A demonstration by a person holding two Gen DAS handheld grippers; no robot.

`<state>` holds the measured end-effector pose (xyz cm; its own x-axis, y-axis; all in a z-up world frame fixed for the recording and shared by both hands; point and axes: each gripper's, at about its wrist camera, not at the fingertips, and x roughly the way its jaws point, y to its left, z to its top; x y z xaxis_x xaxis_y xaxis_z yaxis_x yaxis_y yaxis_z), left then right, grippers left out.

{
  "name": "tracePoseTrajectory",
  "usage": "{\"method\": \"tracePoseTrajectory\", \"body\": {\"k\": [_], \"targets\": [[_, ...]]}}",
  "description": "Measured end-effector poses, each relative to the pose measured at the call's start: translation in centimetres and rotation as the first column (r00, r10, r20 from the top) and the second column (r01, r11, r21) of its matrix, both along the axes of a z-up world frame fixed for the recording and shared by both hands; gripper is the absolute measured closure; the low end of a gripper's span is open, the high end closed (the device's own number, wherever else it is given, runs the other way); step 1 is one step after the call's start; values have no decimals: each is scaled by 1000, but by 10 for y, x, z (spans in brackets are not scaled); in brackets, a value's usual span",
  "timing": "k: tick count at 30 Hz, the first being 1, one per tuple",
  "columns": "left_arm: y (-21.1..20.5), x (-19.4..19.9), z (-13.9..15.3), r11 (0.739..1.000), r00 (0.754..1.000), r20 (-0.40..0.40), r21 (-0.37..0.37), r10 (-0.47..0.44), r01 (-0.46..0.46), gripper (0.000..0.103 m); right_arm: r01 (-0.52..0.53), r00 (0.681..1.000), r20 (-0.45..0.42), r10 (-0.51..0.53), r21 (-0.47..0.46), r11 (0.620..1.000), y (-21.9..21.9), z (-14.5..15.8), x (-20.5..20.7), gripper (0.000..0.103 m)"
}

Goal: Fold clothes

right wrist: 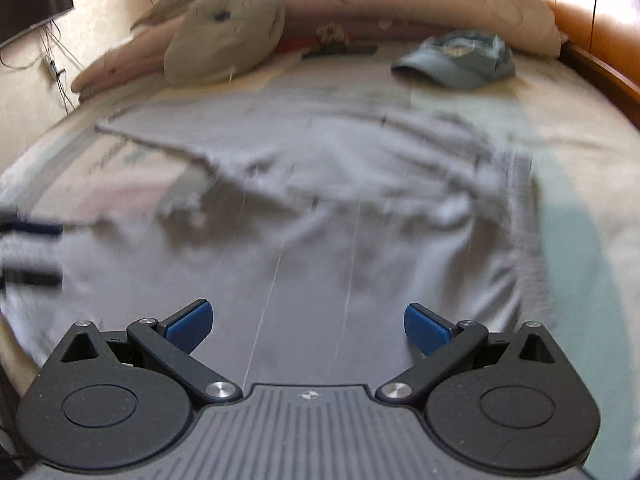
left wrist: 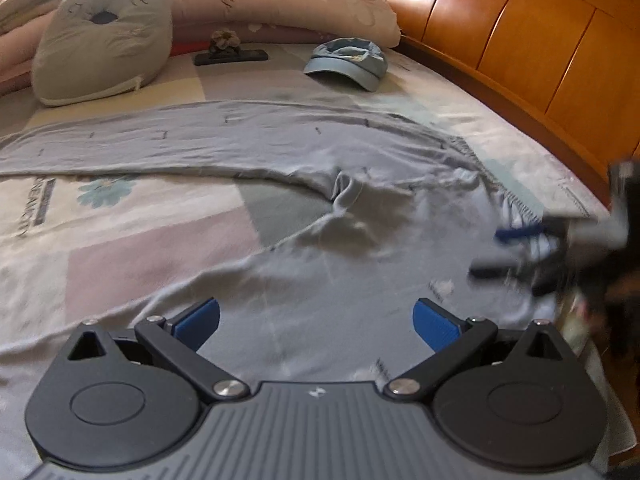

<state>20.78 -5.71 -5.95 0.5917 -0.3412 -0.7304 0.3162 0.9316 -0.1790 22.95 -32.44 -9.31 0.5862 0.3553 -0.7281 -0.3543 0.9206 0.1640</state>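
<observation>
Left tongs (left wrist: 316,324) and right tongs (right wrist: 308,326) both spread wide with nothing between the blue pads, hovering just above a grey garment (left wrist: 304,280) spread on the bed (left wrist: 132,240). Lying mostly flat but wrinkled, one long sleeve or leg stretched off to the left, no fold visible yet, so judged near the start with all folding left. Farther off: blue cap (left wrist: 347,63), grey pillow (left wrist: 100,40), wooden headboard (left wrist: 520,40).

Grey trousers (left wrist: 248,140) are lying on pastel patchwork bedding (left wrist: 120,240); a blue cap (left wrist: 348,63) is sitting beside the orange-brown headboard (left wrist: 520,40).
</observation>
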Motion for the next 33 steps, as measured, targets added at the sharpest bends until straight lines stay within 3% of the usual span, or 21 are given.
{"method": "tracePoseTrajectory", "body": {"k": [6,9,12,20,25,30,33], "targets": [[-20,32,2,998,998,-30,-43,-49,48,1,30,994,106,-21,-88,996,16,-12,-17,0],[-29,46,0,995,996,-41,-56,-81,79,1,70,989,138,-60,-73,995,16,-15,-21,0],[-33,68,-3,987,991,-66,-124,-115,106,1,90,984,159,-78,-68,994,17,-17,-24,0],[-36,138,-33,978,984,-170,-205,-62,27,1,108,979,179,-94,-67,992,18,-18,-28,0],[-35,160,-35,989,992,-128,-149,0,-19,1,109,979,181,-96,-62,992,18,-18,-29,0],[-22,144,-15,987,994,-111,-161,7,-25,1,108,978,185,-95,-61,992,18,-19,-30,0],[-16,116,-1,993,996,-83,-115,-30,20,1,107,978,185,-94,-63,992,18,-18,-30,0]]}}
